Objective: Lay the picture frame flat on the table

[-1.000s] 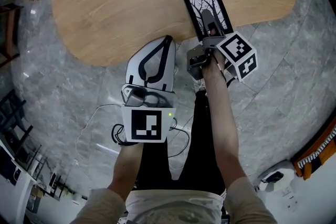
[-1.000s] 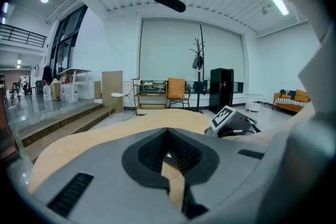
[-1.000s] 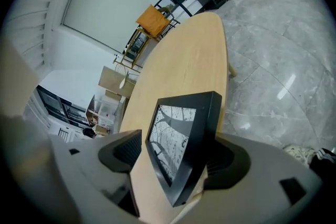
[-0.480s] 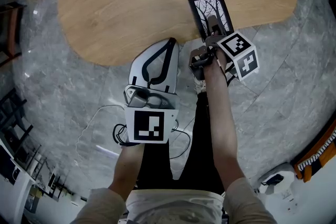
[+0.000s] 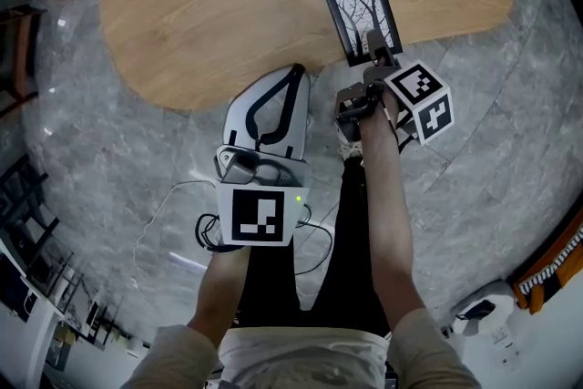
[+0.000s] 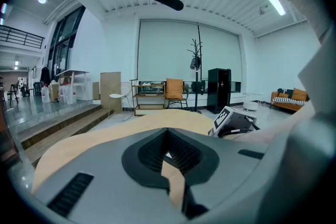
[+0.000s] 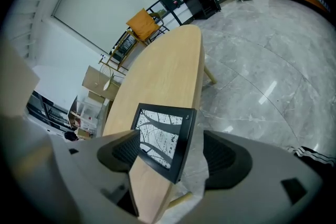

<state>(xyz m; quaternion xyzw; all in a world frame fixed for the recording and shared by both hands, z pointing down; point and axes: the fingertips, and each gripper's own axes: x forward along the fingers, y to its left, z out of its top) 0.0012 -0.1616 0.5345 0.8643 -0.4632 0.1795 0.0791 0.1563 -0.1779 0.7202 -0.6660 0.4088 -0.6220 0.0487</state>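
A black picture frame point(image 5: 363, 21) with a bare-tree print lies face up on the oval wooden table point(image 5: 228, 5), close to its near edge. In the right gripper view the frame point(image 7: 163, 136) rests at the table's rim point(image 7: 157, 76), one corner past the edge. My right gripper point(image 5: 374, 50) is open. The frame's near end lies between its jaws, and neither pad presses on it. My left gripper point(image 5: 273, 100) hangs at the table's near edge, left of the frame. It is shut with nothing in it point(image 6: 169, 165).
Grey marble floor surrounds the table, and a cable point(image 5: 168, 196) loops on it at the left. The left gripper view shows a chair point(image 6: 175, 91), a shelf and a coat stand point(image 6: 197, 68) beyond the table. The right gripper's marker cube point(image 5: 422, 101) is beside the frame.
The right gripper has drawn back a little toward the table's edge and its jaws have come off the frame. The frame stays lying on the table. The left gripper has barely moved.
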